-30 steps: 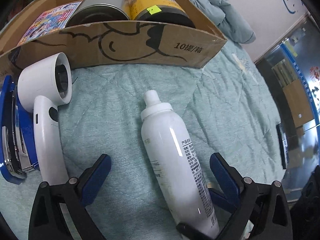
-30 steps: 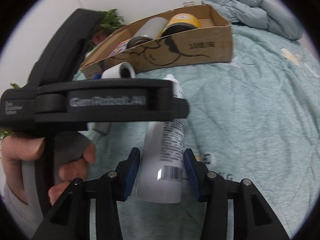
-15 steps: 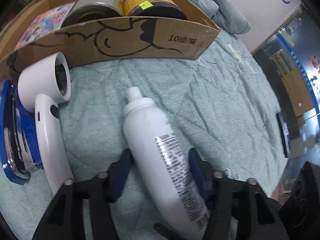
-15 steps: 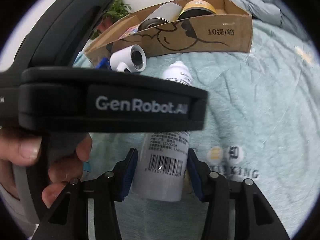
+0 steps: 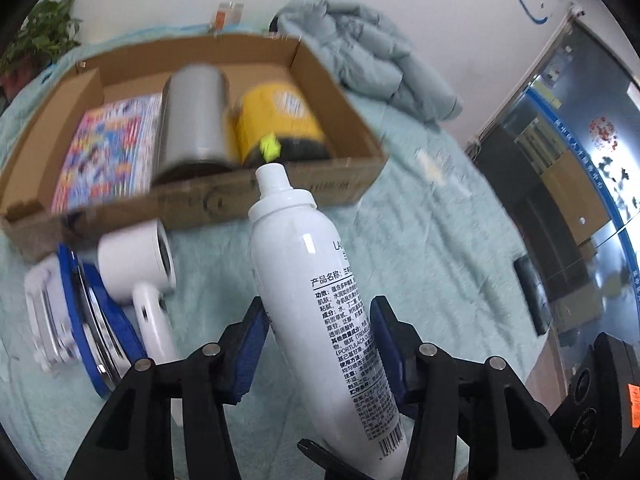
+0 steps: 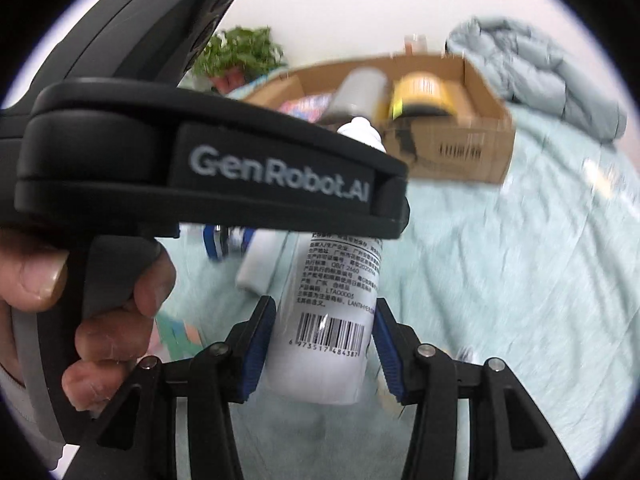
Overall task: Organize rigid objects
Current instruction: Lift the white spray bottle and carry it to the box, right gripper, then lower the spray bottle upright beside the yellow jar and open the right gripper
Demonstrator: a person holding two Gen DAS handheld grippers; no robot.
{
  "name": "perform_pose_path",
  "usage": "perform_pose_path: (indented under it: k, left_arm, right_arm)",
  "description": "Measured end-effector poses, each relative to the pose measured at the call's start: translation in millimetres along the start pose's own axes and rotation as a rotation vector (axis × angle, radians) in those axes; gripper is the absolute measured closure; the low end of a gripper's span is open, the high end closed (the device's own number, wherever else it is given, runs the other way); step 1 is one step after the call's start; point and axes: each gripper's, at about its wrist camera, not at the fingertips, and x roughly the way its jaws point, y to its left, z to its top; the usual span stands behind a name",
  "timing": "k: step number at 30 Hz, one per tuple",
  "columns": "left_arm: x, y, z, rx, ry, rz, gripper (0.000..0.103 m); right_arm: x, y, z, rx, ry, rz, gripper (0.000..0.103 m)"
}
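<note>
A white spray bottle [image 5: 316, 300] with printed text is held off the bed, its cap pointing at the cardboard box [image 5: 280, 196]. My left gripper [image 5: 320, 340] is shut on the bottle's middle. My right gripper [image 6: 324, 344] is shut on the bottle's base [image 6: 328, 336], by the barcode. The box holds a colourful book [image 5: 108, 152], a silver can [image 5: 196, 128] and a yellow can [image 5: 276, 120]. In the right wrist view the left gripper's black body [image 6: 200, 168] hides most of the bottle's upper part.
A white handheld device [image 5: 140, 264] and a blue and chrome stapler [image 5: 92, 328] lie on the teal bedspread [image 5: 440, 248] left of the bottle. A bundled grey-blue duvet [image 5: 372, 56] lies behind the box. A plant [image 6: 240, 56] stands at the far left.
My left gripper closed on the bottle, which was lying on the bed. Both grippers have lifted it and tilted its cap up toward the box.
</note>
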Motion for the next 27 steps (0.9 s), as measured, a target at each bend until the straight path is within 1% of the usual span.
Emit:
perform_pose_path:
  k: [3,6,8,11,12,13,15,16,19,21,23,24,27]
  left_arm:
    - [-19.4,-6.5,28.7,0.026,-0.060,-0.012,0.054]
    - [-35.6,-9.4,69.2,0.038,-0.107,-0.035,0.054]
    - [-38.1,-10.4,92.3,0.040,-0.119,-0.052,0.054]
    - [-36.8,-14.1,144.6,0.047,-0.137,-0.081,0.054]
    - [-34.7,-14.4,156.5,0.047,-0.137,-0.085,0.054]
    - [-30.6,-14.3,174.5,0.049,-0.128,-0.090,0.054]
    - [-19.6,-16.4,200.0,0.056,-0.110,-0.104,0.054]
    - [-11.3,-17.0,213.9,0.059,-0.089,-0.115,0.054]
    - [15.4,-14.9,241.7,0.048,-0.036,-0.146,0.054]
    - [40.5,-15.5,252.3,0.057,0.005,-0.156,0.054]
    - [68.9,-10.8,260.2,0.029,0.056,-0.172,0.054]
    - [83.6,-8.3,256.2,0.015,0.080,-0.173,0.054]
    - [121.2,-2.3,259.3,-0.010,0.137,-0.164,0.054]
  right_arm:
    - [-13.1,0.7,25.9,-0.027,-0.062,-0.020,0.056]
    - [-21.4,0.0,56.7,-0.060,-0.115,-0.045,0.056]
    - [-24.6,-1.6,76.4,-0.073,-0.136,-0.058,0.056]
    - [-28.7,-13.5,110.2,-0.085,-0.153,-0.075,0.056]
    - [-28.9,-18.0,122.2,-0.089,-0.158,-0.084,0.056]
    - [-28.8,-24.5,135.1,-0.080,-0.167,-0.083,0.056]
    - [-25.3,-33.4,153.5,-0.068,-0.159,-0.094,0.056]
    - [-27.0,-34.5,154.4,-0.066,-0.156,-0.101,0.056]
    - [-21.9,-45.4,163.8,-0.066,-0.131,-0.129,0.056]
    - [-13.8,-56.3,167.4,-0.059,-0.106,-0.135,0.056]
    - [-3.2,-67.1,169.5,-0.041,-0.075,-0.144,0.056]
    - [5.7,-76.3,171.3,-0.027,-0.058,-0.148,0.056]
    - [32.7,-98.2,171.8,-0.003,-0.008,-0.152,0.056]
